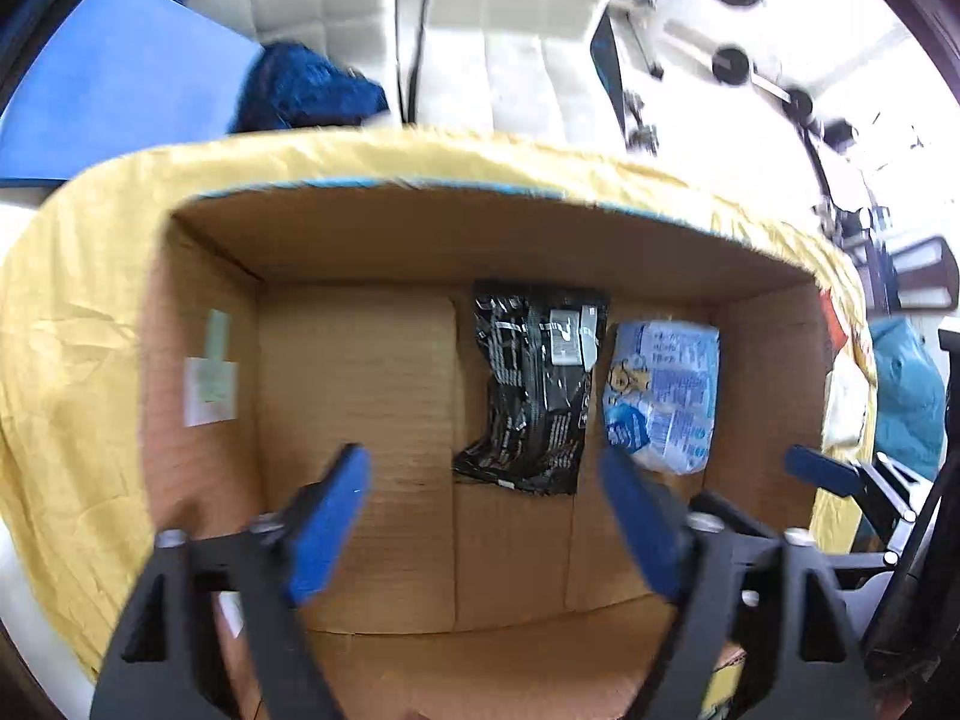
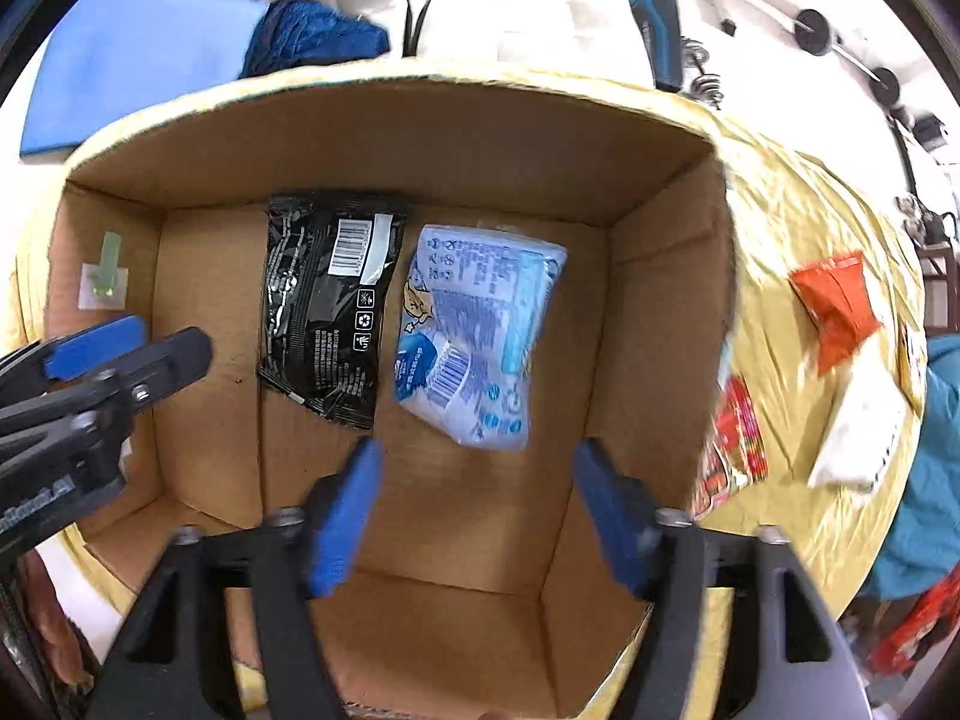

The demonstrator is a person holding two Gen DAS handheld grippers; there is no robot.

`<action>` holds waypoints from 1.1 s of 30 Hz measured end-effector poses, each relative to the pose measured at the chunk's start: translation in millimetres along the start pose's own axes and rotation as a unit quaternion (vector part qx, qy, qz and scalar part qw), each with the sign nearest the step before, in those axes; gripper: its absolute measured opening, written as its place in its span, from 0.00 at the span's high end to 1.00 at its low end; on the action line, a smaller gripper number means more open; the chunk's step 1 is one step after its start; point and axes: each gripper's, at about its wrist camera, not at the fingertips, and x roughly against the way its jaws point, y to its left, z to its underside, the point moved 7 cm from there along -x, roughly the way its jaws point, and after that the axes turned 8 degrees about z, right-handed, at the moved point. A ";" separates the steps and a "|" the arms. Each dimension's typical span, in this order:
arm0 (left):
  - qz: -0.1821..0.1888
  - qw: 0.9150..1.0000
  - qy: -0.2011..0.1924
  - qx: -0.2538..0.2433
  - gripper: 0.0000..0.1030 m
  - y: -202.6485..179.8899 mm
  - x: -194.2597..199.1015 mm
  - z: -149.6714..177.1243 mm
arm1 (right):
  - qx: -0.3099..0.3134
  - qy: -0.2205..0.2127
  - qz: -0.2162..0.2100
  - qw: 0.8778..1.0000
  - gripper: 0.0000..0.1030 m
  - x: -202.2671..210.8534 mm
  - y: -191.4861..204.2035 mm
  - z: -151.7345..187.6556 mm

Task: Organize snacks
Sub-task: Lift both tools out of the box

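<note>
Cardboard fills both views: an open box point(image 2: 660, 312) is seen from above on a surface draped in yellow cloth point(image 2: 798, 222), and two snack packets are already lying flat on its floor, side by side and just about touching. The black packet point(image 2: 327, 300) is placed to the left, the pale blue packet point(image 2: 480, 330) to its right, and both are laid with their long axes running from the near side to the far wall. Both grippers are held over the box with nothing in them: the left gripper point(image 1: 486, 480) is spread wide above the bare left half of the floor, and the right gripper point(image 2: 474, 468) is likewise spread, just short of the blue packet's near end. More snacks are waiting outside, on the cloth to the right of the box wall: an orange packet point(image 2: 834, 306), a white packet point(image 2: 858, 438) and a red printed packet point(image 2: 735, 450) right beside the wall. All three are found on the right gripper's side, so that gripper is judged the nearer one for the next pick, with a swing out over the right wall called for; the free floor left of the black packet is judged the natural place for whatever is brought in.
</note>
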 end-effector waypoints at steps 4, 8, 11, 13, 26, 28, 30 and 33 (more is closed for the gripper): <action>-0.026 0.999 -0.031 -0.024 0.01 -5.2 21.7 9.4 | -0.032 -0.031 -0.005 0.999 0.12 21.1 -1.8 15.7; -0.023 0.998 -0.058 -0.025 0.00 -8.5 40.0 16.9 | -0.035 -0.055 -0.004 0.998 0.11 40.6 -1.5 31.7; -0.024 0.997 -0.068 -0.026 0.00 -10.3 53.0 23.2 | -0.033 -0.073 0.005 0.997 0.04 53.9 -2.6 42.1; -0.032 0.996 -0.080 -0.032 0.00 -15.7 61.5 31.6 | -0.038 -0.085 0.005 0.996 0.04 63.3 -2.5 53.3; -0.027 0.989 -0.141 -0.032 0.00 -42.7 138.2 74.3 | -0.030 -0.145 -0.019 0.989 0.00 137.1 6.5 117.8; -0.038 0.988 -0.146 -0.036 0.00 -44.4 146.8 79.0 | -0.030 -0.155 -0.023 0.987 0.00 149.8 7.4 124.9; -0.034 0.987 -0.153 -0.032 0.00 -45.4 156.5 84.6 | -0.030 -0.167 -0.021 0.985 0.00 163.3 7.5 132.3; -0.034 0.986 -0.159 -0.031 0.00 -47.8 167.5 92.0 | -0.031 -0.176 -0.027 0.984 0.00 178.2 7.9 141.0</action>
